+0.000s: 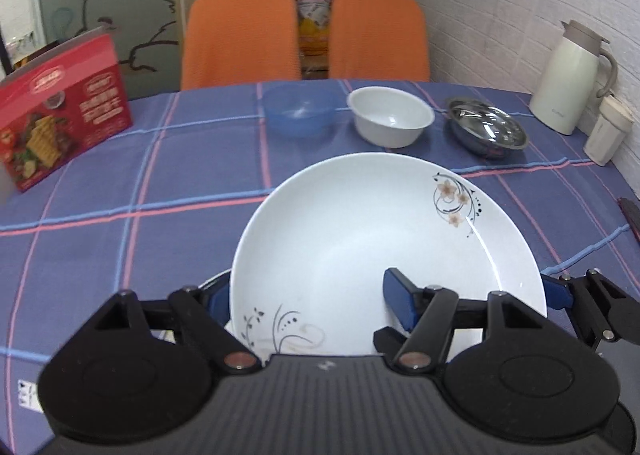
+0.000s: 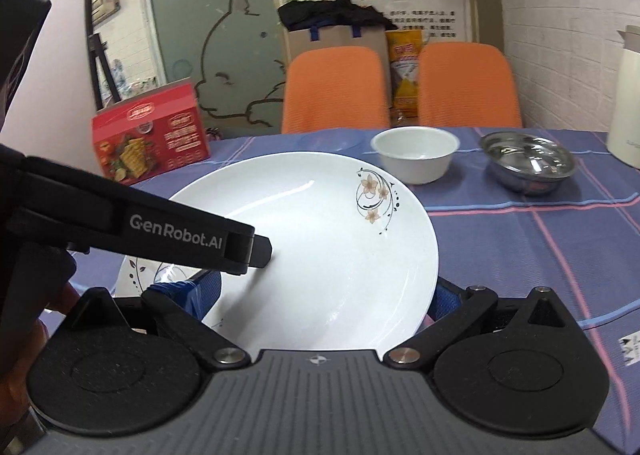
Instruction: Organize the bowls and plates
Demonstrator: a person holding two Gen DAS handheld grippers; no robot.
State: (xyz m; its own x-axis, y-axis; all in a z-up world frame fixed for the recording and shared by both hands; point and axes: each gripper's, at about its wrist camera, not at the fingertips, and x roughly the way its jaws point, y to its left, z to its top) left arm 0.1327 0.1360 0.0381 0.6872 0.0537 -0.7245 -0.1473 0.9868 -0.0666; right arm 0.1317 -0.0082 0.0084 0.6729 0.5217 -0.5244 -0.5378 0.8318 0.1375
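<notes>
Left tongs (image 1: 308,295) pinch the near-left rim of the flower-print plate (image 1: 380,235): one blue pad (image 1: 400,299) lies on the inside face, the other sits half hidden behind the rim. The plate is tilted up over a second printed plate (image 2: 136,275) on the worktop (image 1: 140,215).

Right tongs (image 2: 322,291) are spread wide, with the plate between them and a pad at each edge. Can't tell if they bear on it.

Only the right wrist view shows the left tongs' upper finger from the side, tip down on the plate face, and most of the lower plate.

The left wrist view shows the blue plastic bowl (image 1: 298,111) clearly; in the right wrist view the plate mostly hides it.

Beyond the plate is a row: blue bowl, white bowl (image 1: 390,117), steel bowl (image 1: 486,127), each apart from the next. Bare cloth lies between plate and row. Red box (image 1: 60,107) is at far left. Thermos jug (image 1: 568,79) and a small canister (image 1: 608,131) stand by the right wall.
</notes>
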